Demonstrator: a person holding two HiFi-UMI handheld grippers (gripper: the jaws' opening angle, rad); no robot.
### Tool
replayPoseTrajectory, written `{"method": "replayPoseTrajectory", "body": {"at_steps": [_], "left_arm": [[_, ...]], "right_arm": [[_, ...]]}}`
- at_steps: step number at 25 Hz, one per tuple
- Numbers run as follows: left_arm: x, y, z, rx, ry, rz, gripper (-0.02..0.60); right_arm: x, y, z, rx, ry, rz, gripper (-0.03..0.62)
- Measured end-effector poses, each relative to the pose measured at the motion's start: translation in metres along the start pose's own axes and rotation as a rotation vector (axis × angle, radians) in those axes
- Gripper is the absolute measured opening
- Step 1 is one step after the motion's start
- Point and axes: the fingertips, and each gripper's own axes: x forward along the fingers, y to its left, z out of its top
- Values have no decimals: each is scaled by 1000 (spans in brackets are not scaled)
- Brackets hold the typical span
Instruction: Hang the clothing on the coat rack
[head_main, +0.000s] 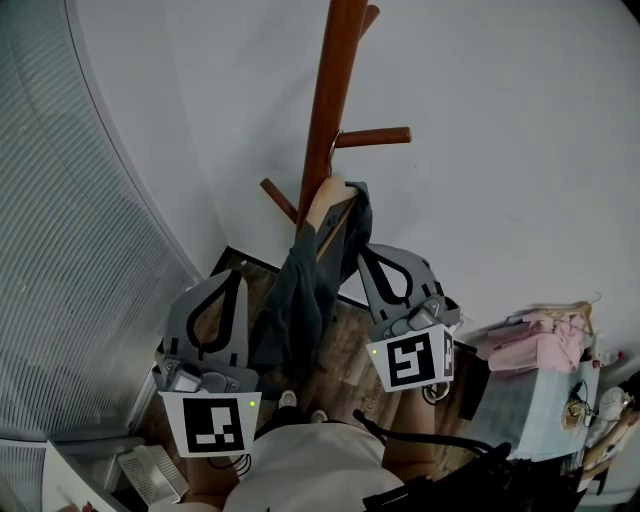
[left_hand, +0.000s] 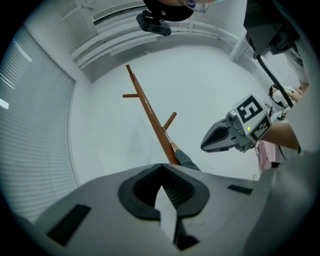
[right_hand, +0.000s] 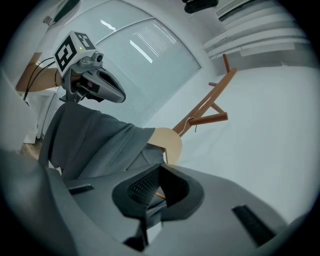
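Observation:
A brown wooden coat rack (head_main: 325, 110) stands against the white wall. From one of its pegs a pale wooden hanger (head_main: 325, 200) hangs by its metal hook, with a dark grey garment (head_main: 300, 300) draped on it. My right gripper (head_main: 363, 250) is shut and holds nothing, its tip just right of the garment. In the left gripper view that gripper (left_hand: 203, 146) stands apart from the cloth (left_hand: 186, 161). My left gripper (head_main: 235, 273) is shut and empty, lower left of the garment and not touching it. The right gripper view has the hanger's rounded end (right_hand: 169, 142) close in front.
Curved window blinds (head_main: 70, 250) fill the left side. A pile of pink clothing (head_main: 535, 345) lies on a pale blue stand at the right. A white basket (head_main: 150, 472) sits at the lower left. The person's feet (head_main: 288, 398) stand on the wooden floor below the rack.

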Motion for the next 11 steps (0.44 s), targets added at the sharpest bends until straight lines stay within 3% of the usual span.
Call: {"method": "replayPoseTrajectory", "body": {"at_steps": [11], "left_arm": [[1,-3,-2,17,18,-24,12]], "right_arm": [[3,-1,3,17,-5,-8,17]]}}
